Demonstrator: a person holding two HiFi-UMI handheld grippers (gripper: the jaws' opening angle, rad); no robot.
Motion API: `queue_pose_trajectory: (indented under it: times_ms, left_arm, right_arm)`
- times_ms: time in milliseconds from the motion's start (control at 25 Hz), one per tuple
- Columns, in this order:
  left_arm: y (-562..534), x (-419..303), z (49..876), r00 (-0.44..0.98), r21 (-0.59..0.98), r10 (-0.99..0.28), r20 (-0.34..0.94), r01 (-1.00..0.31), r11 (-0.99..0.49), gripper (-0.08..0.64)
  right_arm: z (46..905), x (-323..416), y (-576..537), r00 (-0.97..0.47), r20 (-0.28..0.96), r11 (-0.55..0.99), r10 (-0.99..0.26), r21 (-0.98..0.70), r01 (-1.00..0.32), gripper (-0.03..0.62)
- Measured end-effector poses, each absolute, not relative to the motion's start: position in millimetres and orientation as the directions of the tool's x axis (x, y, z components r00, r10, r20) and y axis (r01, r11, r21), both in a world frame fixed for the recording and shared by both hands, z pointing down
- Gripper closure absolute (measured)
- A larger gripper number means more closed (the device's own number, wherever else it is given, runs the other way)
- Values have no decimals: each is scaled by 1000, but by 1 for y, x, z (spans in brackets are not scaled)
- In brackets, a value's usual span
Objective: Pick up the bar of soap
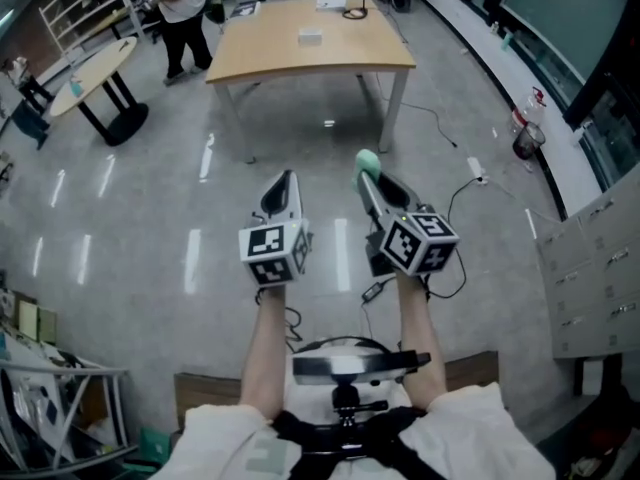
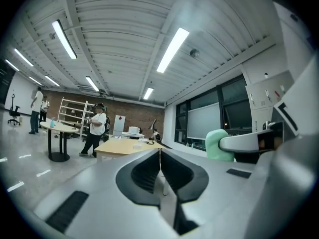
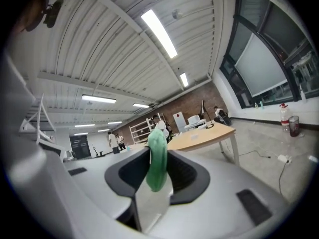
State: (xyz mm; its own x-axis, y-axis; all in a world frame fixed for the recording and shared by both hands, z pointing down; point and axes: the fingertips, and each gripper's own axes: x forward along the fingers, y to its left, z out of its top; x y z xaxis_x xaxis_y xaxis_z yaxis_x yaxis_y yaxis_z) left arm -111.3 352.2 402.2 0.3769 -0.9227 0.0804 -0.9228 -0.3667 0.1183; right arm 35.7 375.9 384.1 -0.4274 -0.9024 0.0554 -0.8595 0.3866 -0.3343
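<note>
A pale green bar of soap (image 1: 367, 160) stands on edge between the jaws of my right gripper (image 1: 368, 173), which is shut on it above the floor. In the right gripper view the soap (image 3: 157, 159) fills the gap between the two dark pads, sticking up past the tips. From the left gripper view the same soap (image 2: 218, 144) shows at the right, held at the tip of the other gripper. My left gripper (image 1: 286, 182) hangs level beside the right one, its jaws closed together with nothing between them, as the left gripper (image 2: 160, 152) view confirms.
A wooden table (image 1: 310, 43) with a small white box (image 1: 310, 37) stands ahead across the glossy floor. A person (image 1: 182, 8) stands at the far left near a round table (image 1: 96, 68). Cables (image 1: 462, 183) trail on the floor at the right, beside cabinets (image 1: 590, 268).
</note>
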Motion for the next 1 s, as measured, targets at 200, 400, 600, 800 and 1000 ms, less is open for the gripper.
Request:
queue_pose_trajectory:
  times_ms: [200,400,600,800,1000]
  left_arm:
    - [362,-105,400,373,112,-926,62,-924,-364,545]
    - [369,-107,396,344,103,-937,59,-936,-337,545]
    - [370,-112,407,334,73,-941,59,-941,-330,545]
    - [372,-111,405,326,71,-943,65,-944,-322,545]
    - [374,-112,402,319,68,-946,59,-947,-315,545]
  right_arm:
    - [380,35,388,-455,68,415,-888,-311,-855,479]
    - [380,37,389,-461,52,425,-886,-309,-851,479]
    - [381,35,388,-471,34,439,-881,-309,-843,479]
    - [380,37,391,-467,42,436,-883,-290,-852,479]
    - [379,39,390,-474,20,448,-880,-296,-844,479]
